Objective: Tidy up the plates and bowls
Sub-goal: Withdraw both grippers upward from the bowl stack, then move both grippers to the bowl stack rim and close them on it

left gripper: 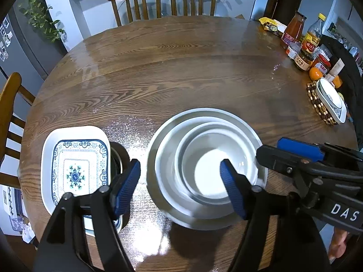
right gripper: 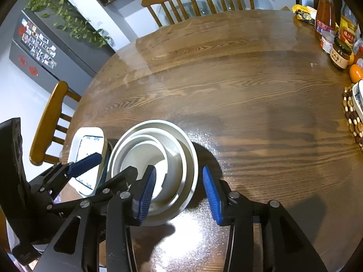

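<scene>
left wrist view: nested white bowls [left gripper: 211,167] sitting on worktop [left gripper: 181,68] beside patterned rectangular plate [left gripper: 76,165]; left tongs [left gripper: 180,181] apart, empty; right tongs [right gripper: 179,195] apart astride stack's near rim. best to close squarely on rim, lift level, avoid tipping inner bowls

Both views are lit from overhead by a cool, fairly bright light. A strong white glare patch is seen on the glossy desk [left gripper: 181,72] near the bottom edge of each picture, with sparkling speckles spread around it. Dark, soft-edged shadows are cast on the wood beside the stacked bowls [right gripper: 156,165] and under the hand-held grippers. Heavy fisheye bending is seen: the desk edge and chairs [left gripper: 136,2] are curved, and the corners are blacked out. The bowls' rims are slightly smeared by blur, while the far background is rendered softer.
</scene>
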Demonstrator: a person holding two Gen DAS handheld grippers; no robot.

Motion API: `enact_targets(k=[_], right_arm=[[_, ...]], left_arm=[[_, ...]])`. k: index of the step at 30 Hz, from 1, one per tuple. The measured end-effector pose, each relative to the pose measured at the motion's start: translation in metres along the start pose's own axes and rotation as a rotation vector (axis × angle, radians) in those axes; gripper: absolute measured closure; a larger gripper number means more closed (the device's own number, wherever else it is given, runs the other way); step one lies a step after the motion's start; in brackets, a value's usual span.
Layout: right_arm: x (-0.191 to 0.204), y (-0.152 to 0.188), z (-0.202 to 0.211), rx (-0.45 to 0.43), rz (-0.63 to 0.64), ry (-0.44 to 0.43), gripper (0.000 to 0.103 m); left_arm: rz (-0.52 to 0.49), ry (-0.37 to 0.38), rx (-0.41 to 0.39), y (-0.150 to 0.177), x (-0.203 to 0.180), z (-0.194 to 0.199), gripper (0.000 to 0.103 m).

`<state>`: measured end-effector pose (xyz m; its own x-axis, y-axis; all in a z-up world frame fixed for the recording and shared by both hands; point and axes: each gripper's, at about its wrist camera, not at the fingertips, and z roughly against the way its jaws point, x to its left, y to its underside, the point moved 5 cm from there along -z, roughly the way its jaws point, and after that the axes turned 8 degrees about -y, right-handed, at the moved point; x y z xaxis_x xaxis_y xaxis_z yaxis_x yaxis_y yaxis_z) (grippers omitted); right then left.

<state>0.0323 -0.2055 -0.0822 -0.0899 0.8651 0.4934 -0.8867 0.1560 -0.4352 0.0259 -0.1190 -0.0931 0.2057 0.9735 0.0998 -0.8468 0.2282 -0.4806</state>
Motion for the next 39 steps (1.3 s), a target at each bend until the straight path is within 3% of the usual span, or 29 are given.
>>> enact_targets(k=[12,23,29,39], right_arm=[[0.002,0.001,0.005,-0.006,0.01,0.002,0.059],[-0.008,0.008,0.01,-0.005,-0.005,0.02,0.059],[-0.017,0.01,0.008,0.003,-0.034,0.02,0.059],[-0.027,0.009,0.002,0.016,-0.068,0.026,0.059]], left_arm=[[0.047,0.024,0.014,0.008,0.015,0.006,0.026],[0.254,0.079,0.074,0.016,0.062,0.008,0.026],[0.306,0.083,0.112,0.024,0.074,0.005,0.027],[0.318,0.09,0.166,0.027,0.074,-0.006,0.038]])
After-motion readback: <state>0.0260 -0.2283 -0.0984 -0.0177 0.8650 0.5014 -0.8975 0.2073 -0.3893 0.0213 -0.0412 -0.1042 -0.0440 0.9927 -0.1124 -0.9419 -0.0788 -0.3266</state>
